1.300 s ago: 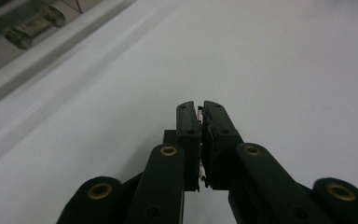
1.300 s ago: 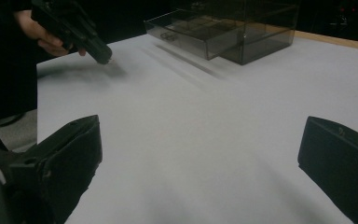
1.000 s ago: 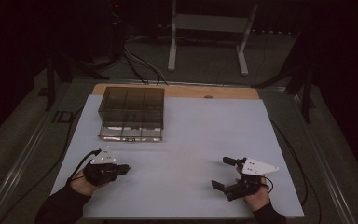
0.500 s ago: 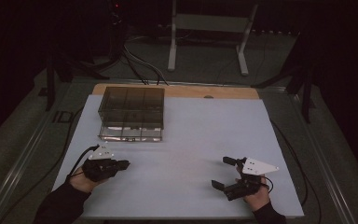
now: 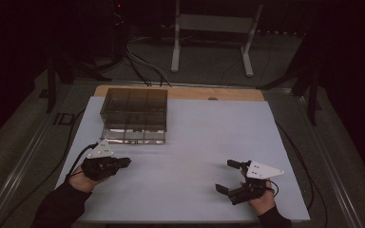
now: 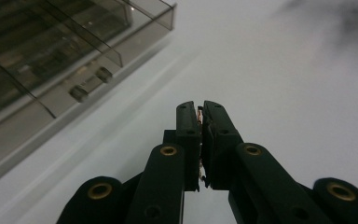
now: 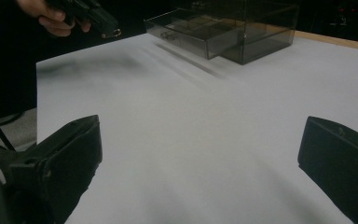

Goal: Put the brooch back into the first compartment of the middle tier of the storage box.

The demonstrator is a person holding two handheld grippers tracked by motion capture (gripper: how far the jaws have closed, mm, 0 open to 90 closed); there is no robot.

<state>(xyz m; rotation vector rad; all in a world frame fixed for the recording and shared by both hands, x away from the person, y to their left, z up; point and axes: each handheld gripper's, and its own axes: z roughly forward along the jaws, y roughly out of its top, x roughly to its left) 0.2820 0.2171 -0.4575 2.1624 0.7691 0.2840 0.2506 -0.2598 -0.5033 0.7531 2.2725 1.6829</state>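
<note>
left gripper (image 5: 123, 162): matte black plastic, brass-coloured rivets, grey three-cornered plate on top. jaws pressed together; a thin pale-reddish sliver sits in the seam between them, too small to identify. left hand (image 5: 83, 178) wraps it from behind, dark sleeve coming up from the near table edge, forearm angled toward the box. jaws lie near level, pointing to the right of the box's front, not at it.

right gripper (image 5: 230, 176): same black build, white three-cornered plate. jaws wide apart, nothing between them. right hand (image 5: 261, 202) grips it low over the sheet, well to the right of the box and nearer the person. open jaws face left across the table, toward the left gripper.

box (image 5: 135, 115): smoked transparent plastic, rectangular, hard edges, inner walls splitting it into compartments. bottom drawer pulled out toward the person; small dark round items in it, blurred. long axis runs left-right. left gripper is just in front of the box's front left corner, apart from it.

box sits on a smooth matte white sheet (image 5: 195, 142); wooden table edge (image 5: 237, 93) shows as a strip behind the box.
</note>
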